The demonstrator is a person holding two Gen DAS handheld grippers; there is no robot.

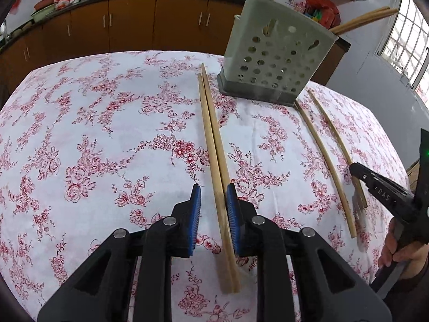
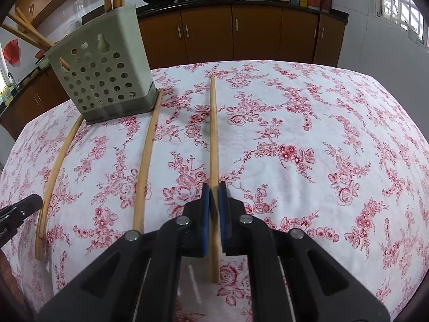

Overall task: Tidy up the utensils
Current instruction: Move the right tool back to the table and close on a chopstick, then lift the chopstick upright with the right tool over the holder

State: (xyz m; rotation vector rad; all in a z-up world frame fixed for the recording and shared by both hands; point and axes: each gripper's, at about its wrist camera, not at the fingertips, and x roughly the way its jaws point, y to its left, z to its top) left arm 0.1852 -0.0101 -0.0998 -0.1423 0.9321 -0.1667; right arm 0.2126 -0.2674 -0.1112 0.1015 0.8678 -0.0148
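The right claw (image 2: 214, 187) is clamped on a single chopstick (image 2: 213, 123) near its close end, and the stick lies flat on the flowered tabletop (image 2: 321, 134), pointing toward the far edge. Gripping low like that, I'd say, leaves the long end free to tip into the holder (image 2: 102, 80). That perforated holder stands near the far edge with several chopsticks already upright in it. The left claw (image 1: 213, 206) sits with its blue pads apart around a pair of chopsticks (image 1: 214, 145) lying side by side, not yet squeezing. One loose chopstick (image 2: 147, 158) lies between the two claws, its far tip at the holder's base.
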